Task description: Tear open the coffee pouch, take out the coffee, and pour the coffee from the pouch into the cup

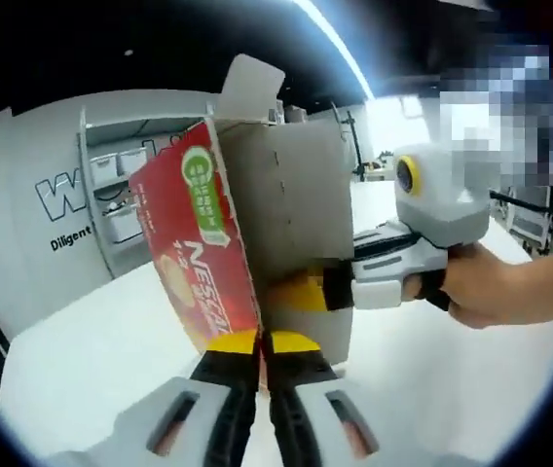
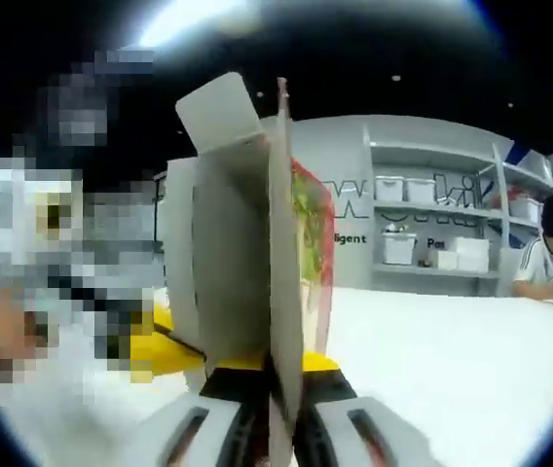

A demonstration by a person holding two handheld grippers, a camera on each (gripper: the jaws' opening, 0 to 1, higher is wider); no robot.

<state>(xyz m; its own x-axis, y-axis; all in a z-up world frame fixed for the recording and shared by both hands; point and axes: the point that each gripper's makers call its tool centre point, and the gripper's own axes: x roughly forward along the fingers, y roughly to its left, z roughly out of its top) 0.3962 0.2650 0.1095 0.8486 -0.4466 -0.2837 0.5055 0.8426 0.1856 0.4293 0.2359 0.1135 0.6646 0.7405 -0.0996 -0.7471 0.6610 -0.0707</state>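
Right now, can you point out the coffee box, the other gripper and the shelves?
coffee box (image 1: 199,248): left gripper view, red printed face.
right gripper (image 1: 340,289): left gripper view, yellow tips on the box's grey side.
shelves (image 2: 442,229): right gripper view, middle shelf holding bins.

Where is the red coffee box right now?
The red coffee box is held up above the white table, pinched between the left gripper below it and the right gripper at its side.

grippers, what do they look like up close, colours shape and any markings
The left gripper has pale grey bodies with orange-tinted slots, black inner jaws and yellow tips. The right gripper, seen from the side in the left gripper view, is white-grey with black trim and yellow tips, held by a bare hand. No cables or markings are visible.
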